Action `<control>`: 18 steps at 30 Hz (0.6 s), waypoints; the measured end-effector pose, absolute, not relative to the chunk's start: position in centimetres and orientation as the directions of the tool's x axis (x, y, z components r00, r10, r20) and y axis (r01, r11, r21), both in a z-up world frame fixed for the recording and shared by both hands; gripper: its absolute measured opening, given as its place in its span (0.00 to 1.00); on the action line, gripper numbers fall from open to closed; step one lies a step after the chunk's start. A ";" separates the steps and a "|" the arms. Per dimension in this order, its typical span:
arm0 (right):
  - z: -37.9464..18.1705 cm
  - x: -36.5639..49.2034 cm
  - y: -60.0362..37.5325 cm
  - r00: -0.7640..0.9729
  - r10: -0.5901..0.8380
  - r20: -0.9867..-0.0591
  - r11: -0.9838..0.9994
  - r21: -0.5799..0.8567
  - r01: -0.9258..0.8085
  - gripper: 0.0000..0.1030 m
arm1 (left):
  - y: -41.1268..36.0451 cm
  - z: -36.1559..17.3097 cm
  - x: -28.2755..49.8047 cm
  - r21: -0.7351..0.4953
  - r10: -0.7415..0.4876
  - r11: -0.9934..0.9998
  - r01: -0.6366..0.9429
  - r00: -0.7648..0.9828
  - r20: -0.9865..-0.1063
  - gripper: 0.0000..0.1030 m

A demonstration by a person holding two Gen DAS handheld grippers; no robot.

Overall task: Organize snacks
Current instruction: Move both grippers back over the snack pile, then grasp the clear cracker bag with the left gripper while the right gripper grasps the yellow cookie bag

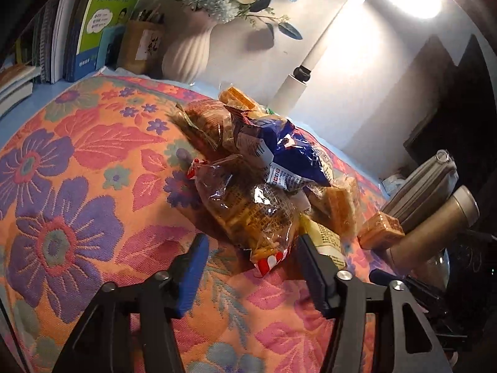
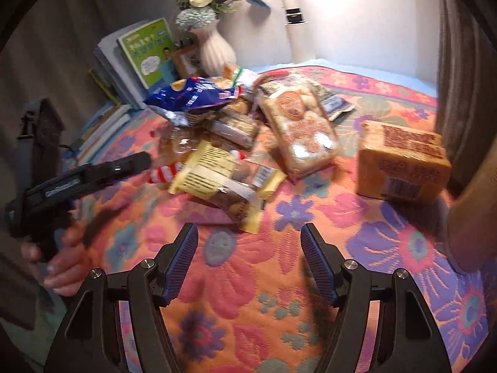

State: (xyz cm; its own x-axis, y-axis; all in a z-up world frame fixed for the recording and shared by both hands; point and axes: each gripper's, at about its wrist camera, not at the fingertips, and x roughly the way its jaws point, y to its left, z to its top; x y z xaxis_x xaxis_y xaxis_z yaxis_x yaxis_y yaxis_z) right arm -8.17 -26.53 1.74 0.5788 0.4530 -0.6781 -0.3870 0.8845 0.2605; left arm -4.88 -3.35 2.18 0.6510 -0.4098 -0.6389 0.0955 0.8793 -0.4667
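A heap of snack packs lies on the floral cloth [image 1: 93,155]. On top is a blue bag [image 1: 292,146] [image 2: 189,93]. A clear bag of brown sticks [image 1: 254,211] with a red-and-white end points at my left gripper [image 1: 251,248]. That gripper is open, the bag's end lies between its fingertips, and the pads stand clear of it. My right gripper [image 2: 250,239] is open over bare cloth, just short of a yellow pack [image 2: 211,171]. A clear pack of round cakes [image 2: 301,130] and an orange box [image 2: 403,161] lie to the right. A hand [image 2: 62,248] holds the left gripper [image 2: 133,161].
At the back stand a white ribbed vase [image 1: 186,52] with flowers, a pen holder [image 1: 139,43] and upright books [image 1: 102,21]. A white lamp arm [image 1: 310,62] rises behind the heap. A gold flask [image 1: 435,227] and grey pouch [image 1: 419,183] lie right of it.
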 end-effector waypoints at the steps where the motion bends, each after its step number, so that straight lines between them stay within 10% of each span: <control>1: 2.3 -8.0 -26.2 0.576 0.454 -0.679 0.881 0.246 -0.404 0.66 | -3.3 2.0 -4.4 -0.477 -0.402 0.876 0.063 0.642 -0.653 0.68; 18: 2.3 -3.6 -19.7 0.469 0.414 -0.780 0.741 -0.010 -0.671 0.78 | -6.2 0.9 -0.6 -0.476 -0.403 0.878 0.040 0.597 -0.693 0.54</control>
